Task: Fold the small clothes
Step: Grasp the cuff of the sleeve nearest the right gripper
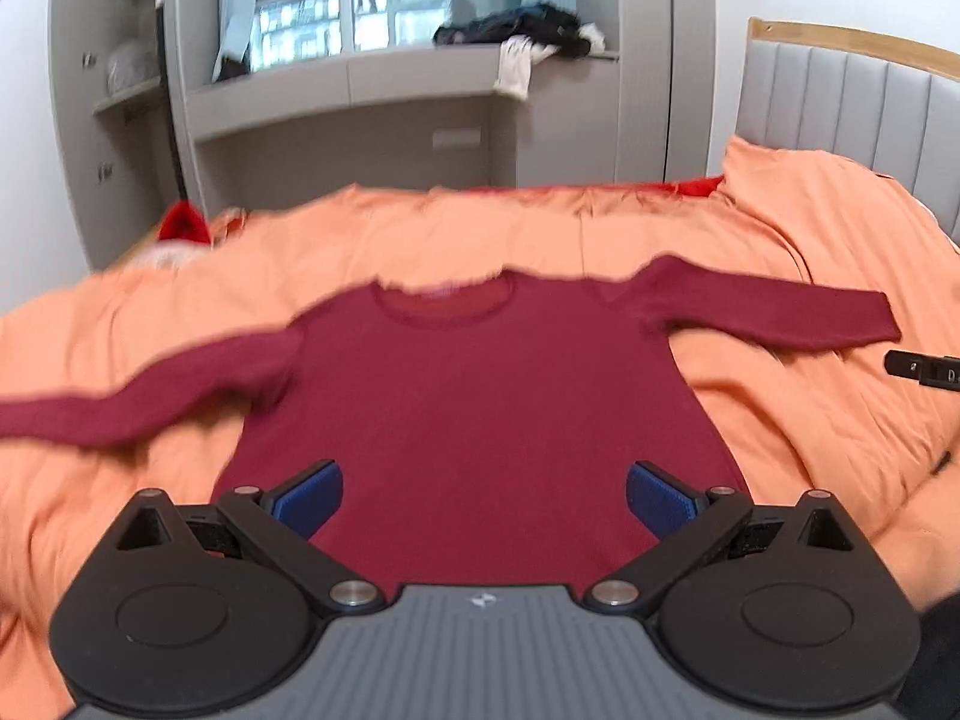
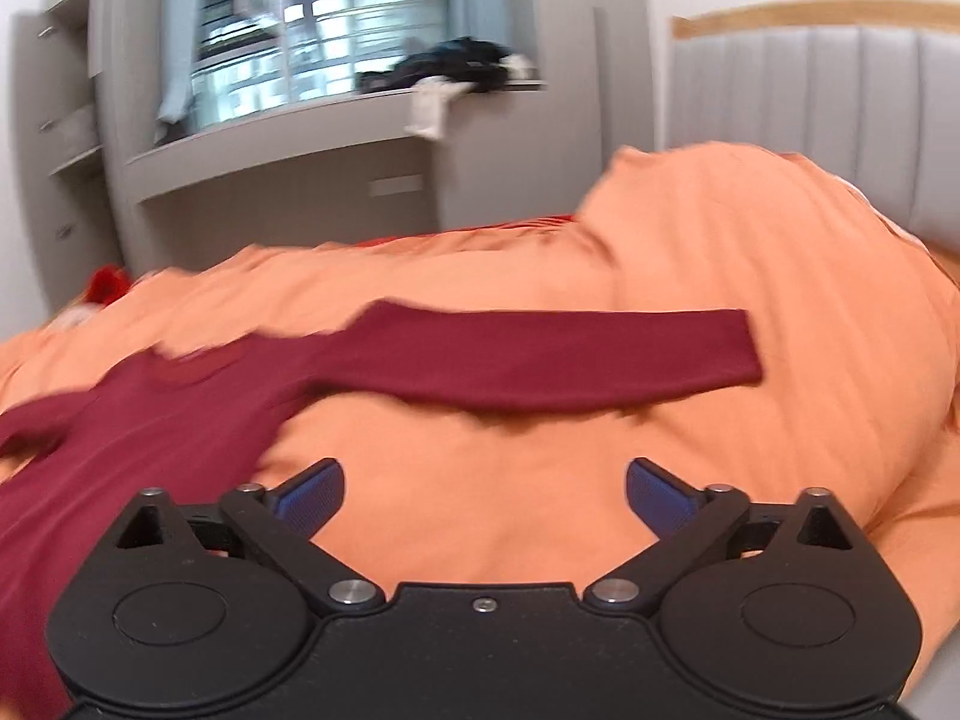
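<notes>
A dark red long-sleeved top (image 1: 474,396) lies flat on the orange bed cover (image 1: 780,420), neckline away from me, both sleeves spread out sideways. My left gripper (image 1: 483,495) is open and empty above the top's lower hem. My right gripper (image 2: 483,495) is open and empty above bare orange cover, just in front of the top's right sleeve (image 2: 540,360). The top's body (image 2: 120,450) lies to the right gripper's left. A black part of the right gripper (image 1: 924,369) shows at the right edge of the left wrist view.
A grey padded headboard (image 1: 852,114) stands at the right. A grey window bench (image 1: 372,84) with a heap of dark clothes (image 1: 522,30) is behind the bed. Something red (image 1: 183,225) lies at the bed's far left corner. Grey shelves (image 1: 114,90) stand at the left.
</notes>
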A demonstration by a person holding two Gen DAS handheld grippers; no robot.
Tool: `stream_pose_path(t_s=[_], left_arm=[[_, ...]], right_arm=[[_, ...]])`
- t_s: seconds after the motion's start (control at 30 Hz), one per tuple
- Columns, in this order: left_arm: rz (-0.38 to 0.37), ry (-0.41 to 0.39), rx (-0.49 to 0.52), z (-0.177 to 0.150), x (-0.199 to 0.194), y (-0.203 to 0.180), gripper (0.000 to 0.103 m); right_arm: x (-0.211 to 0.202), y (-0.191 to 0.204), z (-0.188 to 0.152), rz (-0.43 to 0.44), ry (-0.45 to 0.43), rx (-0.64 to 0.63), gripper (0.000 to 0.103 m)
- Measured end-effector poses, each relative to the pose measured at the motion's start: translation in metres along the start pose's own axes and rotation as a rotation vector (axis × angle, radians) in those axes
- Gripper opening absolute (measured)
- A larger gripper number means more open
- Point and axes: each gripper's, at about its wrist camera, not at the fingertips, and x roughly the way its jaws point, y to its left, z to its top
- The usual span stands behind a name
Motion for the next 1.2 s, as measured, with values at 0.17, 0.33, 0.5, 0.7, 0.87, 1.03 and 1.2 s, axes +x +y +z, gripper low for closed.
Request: stream_pose_path(t_s=[0.17,0.33,0.5,0.7,0.87,1.03,1.2], left_arm=[[0.003,-0.055,0.011,0.011,0.033,-0.006,0.103],[0.009,0.016,0.010,0.010,0.064,-0.006,0.103],[-0.013,0.046,-0.040,0.007,0.077,0.009,0.103],[0.045,0.034,-0.084,0.007,0.084,0.028,0.103],[0.105,0.049,-0.076,0.008,0.084,0.039,0.103],[0.158,0.001,-0.110,0.011,0.069,0.058,0.103],[0.161,0.013,-0.159,0.007,0.051,0.096,0.102]], right_arm=[[0.087,-0.069,0.015,-0.115,0.058,0.074,0.084],[0.154,-0.131,0.011,-0.168,0.086,0.235,0.074],[0.192,-0.172,0.005,-0.140,0.048,0.372,0.074],[0.213,-0.198,0.009,-0.079,-0.050,0.511,0.059],[0.216,-0.207,0.020,-0.080,-0.063,0.547,0.005],[0.184,-0.153,0.063,-0.076,-0.123,0.331,0.004],[0.169,-0.034,0.124,0.040,-0.142,0.117,0.004]])
